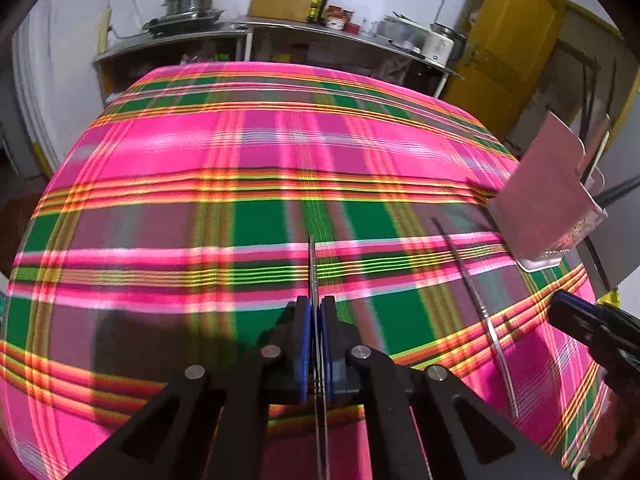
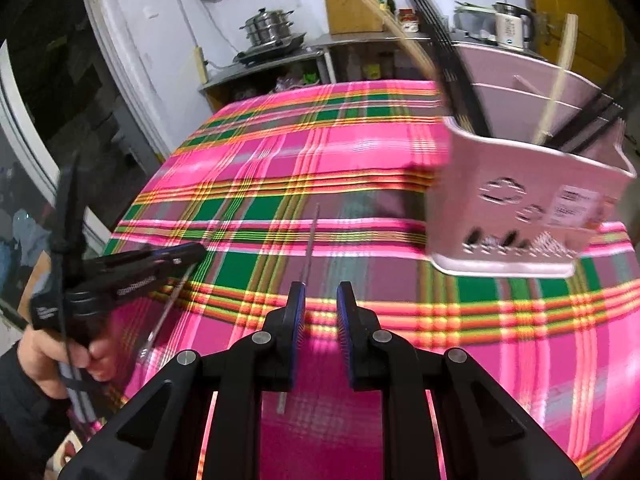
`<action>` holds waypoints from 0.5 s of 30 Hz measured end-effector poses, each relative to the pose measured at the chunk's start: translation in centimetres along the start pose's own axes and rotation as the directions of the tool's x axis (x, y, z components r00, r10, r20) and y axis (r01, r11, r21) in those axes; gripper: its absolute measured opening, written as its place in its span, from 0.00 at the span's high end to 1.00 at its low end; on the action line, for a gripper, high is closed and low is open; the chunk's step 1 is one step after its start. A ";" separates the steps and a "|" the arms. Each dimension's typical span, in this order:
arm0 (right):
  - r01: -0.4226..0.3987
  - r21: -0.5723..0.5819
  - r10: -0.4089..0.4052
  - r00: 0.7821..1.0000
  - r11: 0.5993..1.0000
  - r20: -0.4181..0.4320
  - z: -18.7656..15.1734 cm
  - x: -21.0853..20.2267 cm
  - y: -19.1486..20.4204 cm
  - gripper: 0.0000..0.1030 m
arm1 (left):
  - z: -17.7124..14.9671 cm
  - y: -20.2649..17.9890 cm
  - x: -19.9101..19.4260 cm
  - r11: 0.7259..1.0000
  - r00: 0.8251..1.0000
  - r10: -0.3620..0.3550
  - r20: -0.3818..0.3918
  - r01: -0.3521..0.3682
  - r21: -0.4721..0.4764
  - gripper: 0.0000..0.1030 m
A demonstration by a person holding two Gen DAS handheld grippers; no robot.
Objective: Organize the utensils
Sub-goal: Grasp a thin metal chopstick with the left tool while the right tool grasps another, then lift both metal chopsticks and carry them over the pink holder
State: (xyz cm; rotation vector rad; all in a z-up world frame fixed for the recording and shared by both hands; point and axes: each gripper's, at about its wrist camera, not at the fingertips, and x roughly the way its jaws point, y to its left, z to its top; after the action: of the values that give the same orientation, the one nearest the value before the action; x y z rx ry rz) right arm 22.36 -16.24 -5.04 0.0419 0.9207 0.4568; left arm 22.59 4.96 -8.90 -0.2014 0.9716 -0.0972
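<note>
Utensils on the plaid table, one held, one lying free.

Left wrist view: the left gripper (image 1: 316, 312) is seen pressed together on a thin metal utensil (image 1: 312, 268), whose tip juts forward beyond the blue pads over the plaid tablecloth (image 1: 180, 152). A second metal utensil (image 1: 472, 300) lies on the cloth to the right, apart from those jaws. The pink holder (image 1: 548, 196) stands at the right edge, partly cut off; its contents are blurred. The right gripper (image 1: 576, 316) is only partly in frame.

Right wrist view: the right gripper (image 2: 320, 300) is held spread, nothing pinched; the free utensil (image 2: 312, 240) lies just ahead, its near end hidden behind the left finger. The holder (image 2: 528, 208) stands right of it, blurred.
</note>
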 end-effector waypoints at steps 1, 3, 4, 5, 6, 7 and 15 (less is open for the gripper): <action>0.000 -0.007 0.000 1.000 1.000 -0.010 0.3 0.7 0.2 0.84 | 0.0 0.5 -0.1 1.000 1.000 0.002 -0.001 -0.002 -0.010 0.94; -0.003 -0.019 0.002 1.000 1.000 -0.021 0.7 1.8 0.6 0.84 | 0.0 1.2 -0.2 1.000 1.000 -0.006 -0.006 0.006 -0.028 0.94; -0.002 -0.029 0.001 1.000 1.000 -0.031 1.0 2.6 0.9 0.84 | 0.0 1.3 -0.2 0.999 1.000 -0.017 -0.010 0.017 -0.037 0.94; 0.001 -0.036 -0.003 0.999 0.999 -0.042 1.3 3.3 1.0 0.84 | 0.1 1.4 -0.2 0.999 1.000 -0.025 -0.014 0.024 -0.044 0.94; 0.003 -0.040 -0.005 0.999 0.999 -0.048 1.2 3.5 1.2 0.84 | 0.2 1.4 -0.1 0.999 1.000 -0.026 -0.016 0.025 -0.043 0.94; 0.006 -0.044 -0.009 0.998 0.999 -0.060 1.5 4.3 1.3 0.84 | 0.3 1.2 0.0 0.999 1.000 -0.020 -0.019 0.019 -0.034 0.94; 0.026 -0.060 -0.032 0.994 0.998 -0.105 2.7 7.6 1.9 0.84 | 0.5 0.4 0.2 1.000 1.000 0.008 -0.017 -0.008 0.022 0.92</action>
State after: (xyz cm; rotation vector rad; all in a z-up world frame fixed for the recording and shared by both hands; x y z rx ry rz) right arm 27.65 -11.10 -8.72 -0.0491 1.0108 0.4620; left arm 23.13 5.37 -8.89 -0.1767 0.9874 -0.1027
